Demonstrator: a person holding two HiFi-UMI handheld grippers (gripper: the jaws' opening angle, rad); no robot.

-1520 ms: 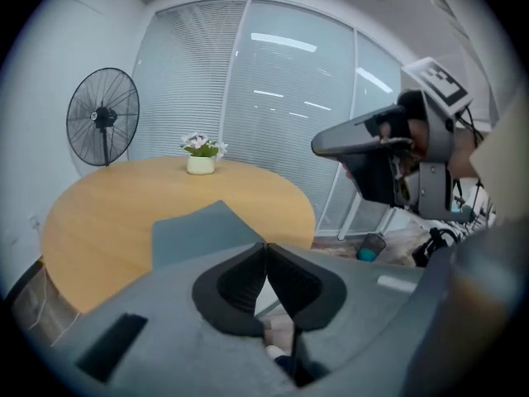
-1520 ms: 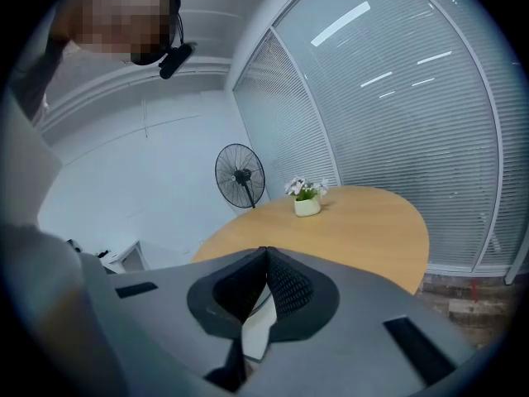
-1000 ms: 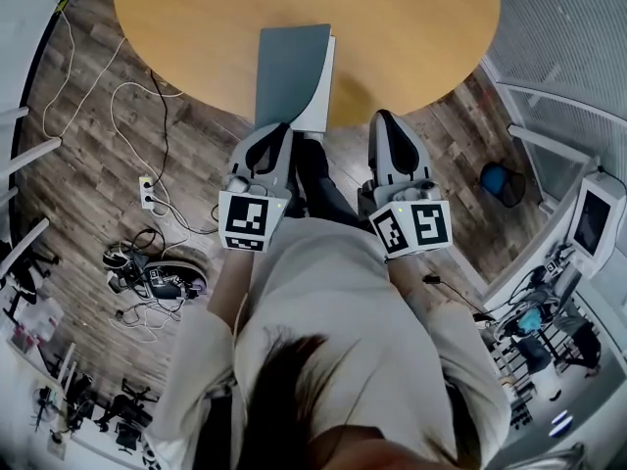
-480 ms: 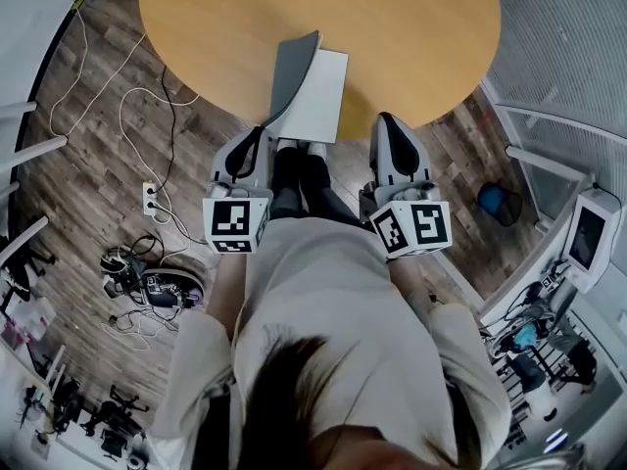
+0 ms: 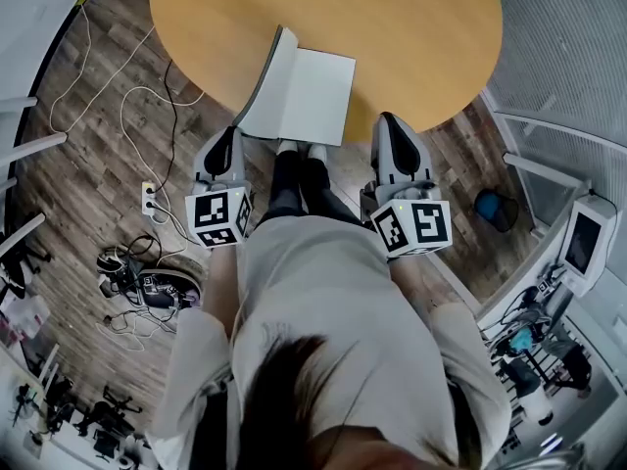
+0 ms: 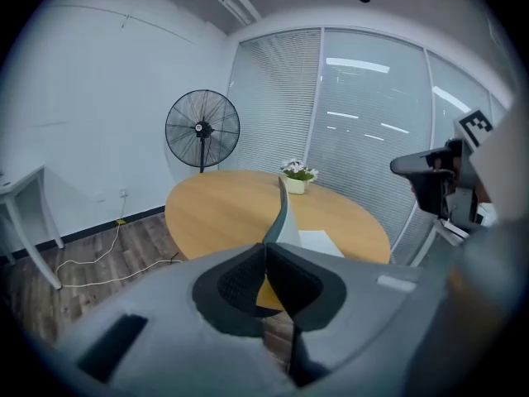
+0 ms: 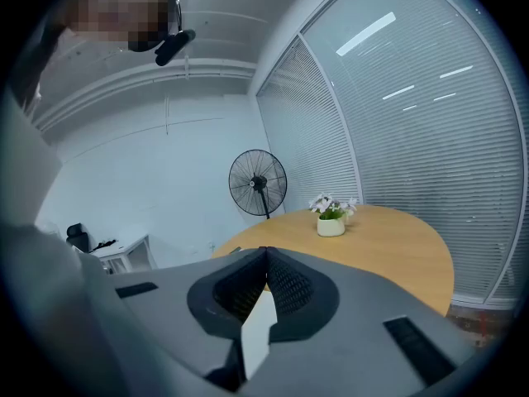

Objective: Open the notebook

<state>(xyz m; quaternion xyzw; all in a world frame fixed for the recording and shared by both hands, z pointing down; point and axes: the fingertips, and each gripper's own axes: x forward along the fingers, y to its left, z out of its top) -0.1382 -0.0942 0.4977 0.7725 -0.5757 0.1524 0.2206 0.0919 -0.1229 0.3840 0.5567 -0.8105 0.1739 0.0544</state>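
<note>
The fingers of the left gripper (image 6: pixel 266 248) are closed on the near edge of the cover (image 6: pixel 282 212), which rises from between them in a thin grey curve. From the head view, this gripper (image 5: pixel 228 137) sits just off the near edge of the table (image 5: pixel 411 27), towards its left side. It pinches the cover (image 5: pixel 263 84) at its near corner.

The fingers of the right gripper (image 7: pixel 263 251) meet at the tips with nothing gripped. A white patch shows through the gap behind them, and I cannot tell what it is. This gripper (image 5: pixel 385 117) hangs at the near edge of the table, apart from the notebook (image 5: pixel 315 98).

The notebook lies at the near edge of the table, between the two grippers. Its cover stands up on the left side and leans away from the white page (image 5: pixel 318 91), which lies flat and bare. A flower pot (image 6: pixel 296 178) sits on the far side of the table.

A second ago the cover lay nearly flat over the page, with only its near corner lifted. Half a second ago it stood about halfway up. Now it is upright and tipping past the spine. The left gripper has swung out to the left along the near edge of the table and carried the cover with it. The right gripper has kept its place at that edge.
</note>
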